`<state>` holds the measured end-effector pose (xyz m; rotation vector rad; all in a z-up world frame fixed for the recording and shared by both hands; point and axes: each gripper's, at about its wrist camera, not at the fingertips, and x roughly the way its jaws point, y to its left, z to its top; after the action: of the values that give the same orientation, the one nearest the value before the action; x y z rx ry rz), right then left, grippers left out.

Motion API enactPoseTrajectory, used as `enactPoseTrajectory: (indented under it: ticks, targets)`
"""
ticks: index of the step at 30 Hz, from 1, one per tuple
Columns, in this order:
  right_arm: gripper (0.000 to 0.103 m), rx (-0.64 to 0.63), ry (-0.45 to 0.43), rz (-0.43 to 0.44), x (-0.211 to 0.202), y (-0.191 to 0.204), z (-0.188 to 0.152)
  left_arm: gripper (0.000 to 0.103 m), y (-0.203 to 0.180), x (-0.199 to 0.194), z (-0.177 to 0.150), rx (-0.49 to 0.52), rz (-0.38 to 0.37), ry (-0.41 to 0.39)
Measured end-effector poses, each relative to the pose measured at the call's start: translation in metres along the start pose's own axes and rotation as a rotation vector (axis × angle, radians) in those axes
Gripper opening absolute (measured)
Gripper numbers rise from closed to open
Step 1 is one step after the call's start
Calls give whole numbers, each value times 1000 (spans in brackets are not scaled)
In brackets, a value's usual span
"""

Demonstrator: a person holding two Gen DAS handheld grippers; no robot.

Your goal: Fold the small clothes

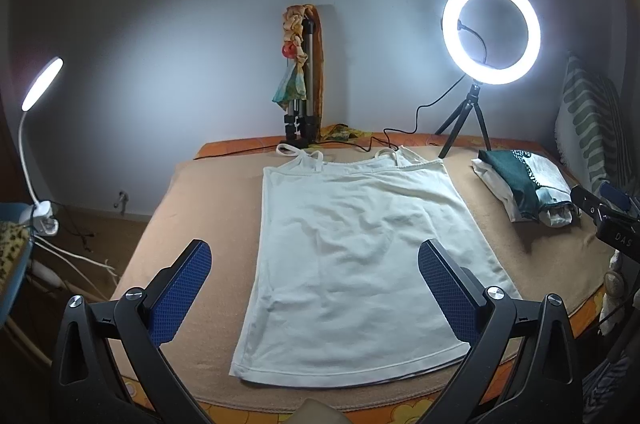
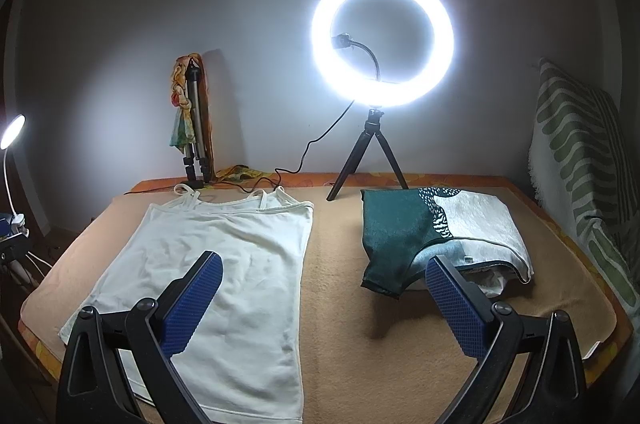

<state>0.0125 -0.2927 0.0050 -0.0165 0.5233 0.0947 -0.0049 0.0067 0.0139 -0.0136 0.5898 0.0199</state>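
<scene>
Both claws (image 1: 315, 276) (image 2: 322, 294) agape, empty.

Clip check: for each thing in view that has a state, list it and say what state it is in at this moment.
White top: spread flat, unfolded, straps toward the wall.
Pile of clothes: folded, stacked to the right of the top.
Ring light: on, standing on its tripod.
Desk lamp: on.
Left tongs: open, above the top, holding nothing.
Right tongs: open, holding nothing.
</scene>
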Motion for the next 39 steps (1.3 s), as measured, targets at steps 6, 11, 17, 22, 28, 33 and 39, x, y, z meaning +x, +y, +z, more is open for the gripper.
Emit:
enactPoseTrajectory:
  ticks: [6, 11, 17, 22, 28, 33, 39]
  targets:
    - [103, 1, 3, -1, 1, 0, 0, 103, 1, -1, -1, -4, -8, 1]
    - [103, -1, 5, -2, 2, 1, 0, 103, 1, -1, -1, -5, -6, -5]
    - [103, 0, 6, -1, 3, 1, 0, 103, 1, -2, -1, -5, -7, -5]
    - [103, 4, 7, 1, 3, 1, -1, 103, 1, -3, -1, -6, -6, -9]
    - [103, -1, 6, 0, 3, 2, -1, 103, 0, -4, -2, -4, -6, -12]
    - [103, 2, 6, -1, 3, 2, -1, 103, 0, -4, -2, -5, -6, -13]
    - [103, 0, 7, 0, 3, 2, -1, 103, 1, -4, -4, -3, -5, -10]
